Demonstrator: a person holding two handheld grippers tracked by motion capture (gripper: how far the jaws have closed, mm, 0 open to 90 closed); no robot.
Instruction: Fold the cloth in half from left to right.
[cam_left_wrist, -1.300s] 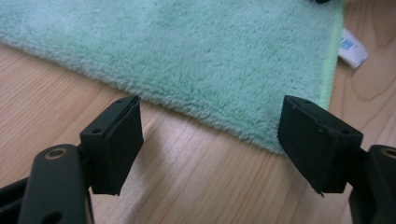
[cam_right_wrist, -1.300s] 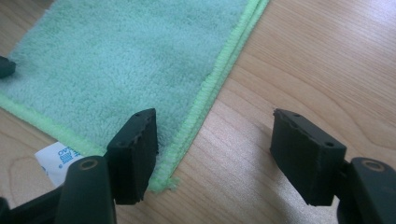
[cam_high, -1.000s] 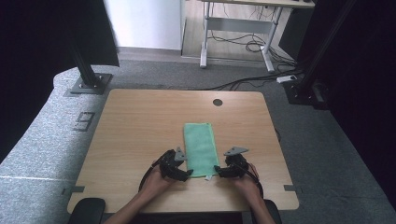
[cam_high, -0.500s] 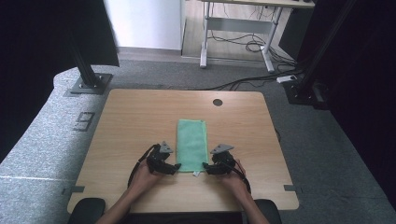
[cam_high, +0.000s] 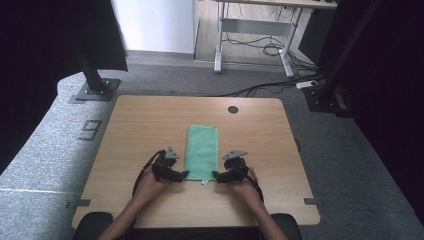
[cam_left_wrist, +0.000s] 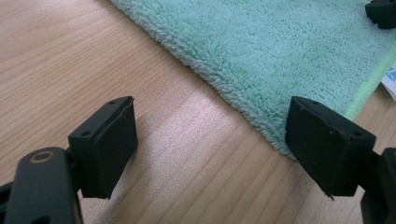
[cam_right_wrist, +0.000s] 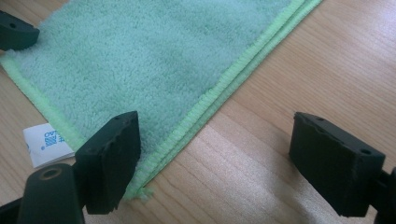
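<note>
One table, light wood, with one dark round hole near its far edge. One towel, green, folded into a long narrow strip, lying flat at the table's middle with its short end toward the person; one white label pokes out at that near end. Two grippers, each held in one hand. Left gripper: at the towel's near left corner, jaws spread wide and just now opening further; in the left gripper view its gap holds bare wood, with the towel's fluffy edge reaching the right-hand jaw, nothing pinched. Right gripper: at the towel's near right corner, jaws likewise spread and just now opening further; in the right gripper view its gap holds the towel's stitched double hem and bare wood, the left-hand jaw standing over the cloth, pads not pressing on it. The label lies beside that jaw. Two forearms enter from the near edge. Beyond the table: one grey carpeted floor, one desk frame with cables beneath.
</note>
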